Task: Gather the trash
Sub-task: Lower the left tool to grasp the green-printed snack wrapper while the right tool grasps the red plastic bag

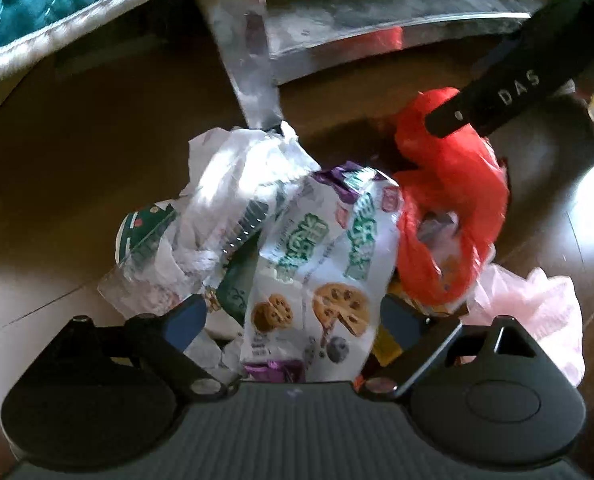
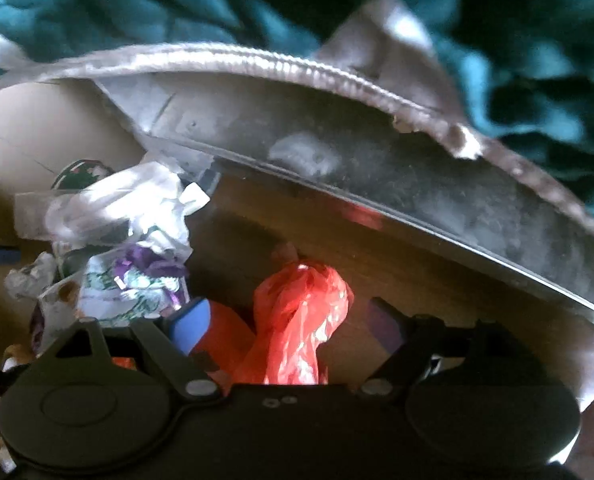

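Left tongs (image 1: pixel 293 316): mine, spread wide around cookie wrapper (image 1: pixel 317 276). Right tongs (image 2: pixel 289 320): spread wide around red plastic bag (image 2: pixel 301 320). Floor (image 1: pixel 77 152): wooden.

A teal blanket (image 2: pixel 97 4) lies above a dusty metal bed frame (image 2: pixel 377 148) over the brown wooden floor (image 1: pixel 77 128).

left wrist: close, looking down | right wrist: low, close | shared: red bag (image 1: pixel 453 200) (image 2: pixel 301 320), wrappers (image 1: pixel 317 272) (image 2: pixel 133 276)

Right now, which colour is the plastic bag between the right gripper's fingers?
Red-orange plastic bag; the right wrist view shows it best.
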A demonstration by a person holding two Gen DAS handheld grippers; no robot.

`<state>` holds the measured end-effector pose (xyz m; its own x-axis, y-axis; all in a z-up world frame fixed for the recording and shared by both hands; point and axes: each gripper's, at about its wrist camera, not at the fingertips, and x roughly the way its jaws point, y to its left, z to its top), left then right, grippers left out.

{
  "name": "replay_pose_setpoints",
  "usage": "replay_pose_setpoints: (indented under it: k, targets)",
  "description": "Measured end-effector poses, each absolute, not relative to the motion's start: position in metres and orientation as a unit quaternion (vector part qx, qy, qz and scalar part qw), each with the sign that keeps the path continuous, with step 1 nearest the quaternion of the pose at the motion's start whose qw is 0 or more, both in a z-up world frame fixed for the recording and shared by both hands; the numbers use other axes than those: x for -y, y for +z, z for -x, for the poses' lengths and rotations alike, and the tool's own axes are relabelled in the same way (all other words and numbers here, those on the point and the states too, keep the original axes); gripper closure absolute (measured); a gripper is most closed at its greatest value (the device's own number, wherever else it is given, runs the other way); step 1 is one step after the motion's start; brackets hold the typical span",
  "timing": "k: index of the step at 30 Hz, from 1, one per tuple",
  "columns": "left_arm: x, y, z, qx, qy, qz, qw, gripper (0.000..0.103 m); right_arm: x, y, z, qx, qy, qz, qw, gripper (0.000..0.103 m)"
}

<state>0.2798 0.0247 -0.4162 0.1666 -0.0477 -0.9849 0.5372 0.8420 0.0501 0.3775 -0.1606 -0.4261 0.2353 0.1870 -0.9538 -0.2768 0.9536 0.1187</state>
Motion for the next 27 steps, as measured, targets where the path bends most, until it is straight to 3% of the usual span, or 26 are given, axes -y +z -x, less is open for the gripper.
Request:
replay_pose_setpoints:
  k: [13,18,20,25,26,27]
  targets:
    - [-0.032,-0.457,-0.296,-0.672,-0.195,-0.128,0.703,0.009,0.165,-0.456,-0.389,-0.618,0.121,-0.003,0.777,0.02]
    - [-0.03,-0.465,-0.3,-0.682,-0.193,-0.115,0.696,0.025,0.166,-0.463,-0.39,-0.621,0.12,-0.008,0.774,0.021]
    - [-0.031,-0.467,-0.302,-0.684,-0.188,-0.11,0.696,0.036,0.166,-0.466,-0.391,-0.622,0.122,-0.009,0.773,0.021]
    - [-0.039,-0.469,-0.31,-0.689,-0.172,-0.088,0.698,0.049,0.161,-0.47,-0.392,-0.621,0.124,-0.004,0.774,0.024]
    - [-0.039,-0.469,-0.311,-0.689,-0.171,-0.085,0.699,0.053,0.161,-0.47,-0.392,-0.621,0.124,-0.003,0.774,0.027]
    - [-0.04,-0.469,-0.312,-0.689,-0.169,-0.085,0.7,0.055,0.161,-0.47,-0.393,-0.622,0.124,-0.002,0.773,0.042]
